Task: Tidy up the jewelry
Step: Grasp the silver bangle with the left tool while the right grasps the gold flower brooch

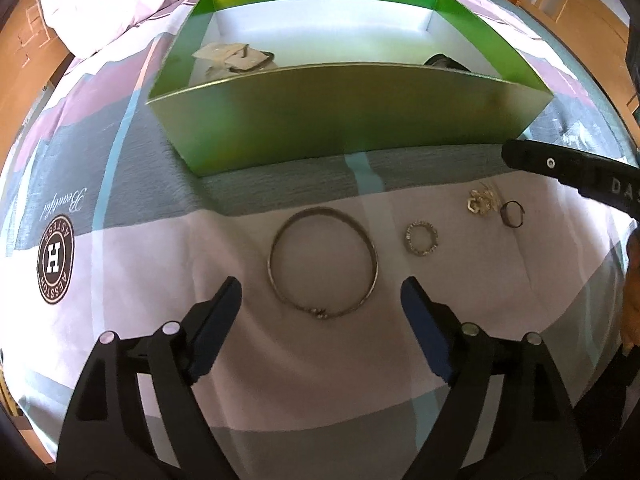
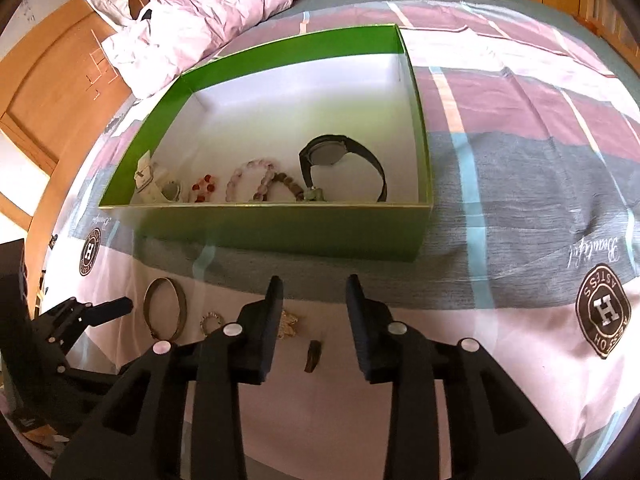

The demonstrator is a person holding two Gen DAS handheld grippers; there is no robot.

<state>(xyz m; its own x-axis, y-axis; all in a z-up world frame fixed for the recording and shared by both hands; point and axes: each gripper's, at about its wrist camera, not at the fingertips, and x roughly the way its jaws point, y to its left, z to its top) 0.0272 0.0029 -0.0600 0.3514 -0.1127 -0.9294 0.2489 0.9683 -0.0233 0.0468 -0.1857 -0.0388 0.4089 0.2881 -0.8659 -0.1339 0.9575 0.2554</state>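
The big green box [image 2: 280, 232] sits in the middle of the right wrist view, on the patchwork bed cover [image 2: 520, 184]. It already holds a black watch [image 2: 344, 160], a white watch [image 2: 154, 186] and some bead bracelets [image 2: 252, 180] along its near wall.

The left gripper [image 1: 322, 300] is spread wide and holds nothing. The silver bangle [image 1: 323, 266] lies flat in the lower middle of the left wrist view, right between its tips. To do this step well, I think the tips should come down around one thin side of the bangle, not the whole ring, then squeeze gently so it does not slip.

The right gripper [image 2: 314, 312] is also spread and holds nothing. A small dark ring [image 2: 313, 356] lies between its tips, low in the frame.

The left view shows the sparkly ring [image 1: 422, 239] and the gold piece [image 1: 482, 202] clearly on the right. In the right view a finger partly hides the gold piece. Only the right view shows well what is inside the box.
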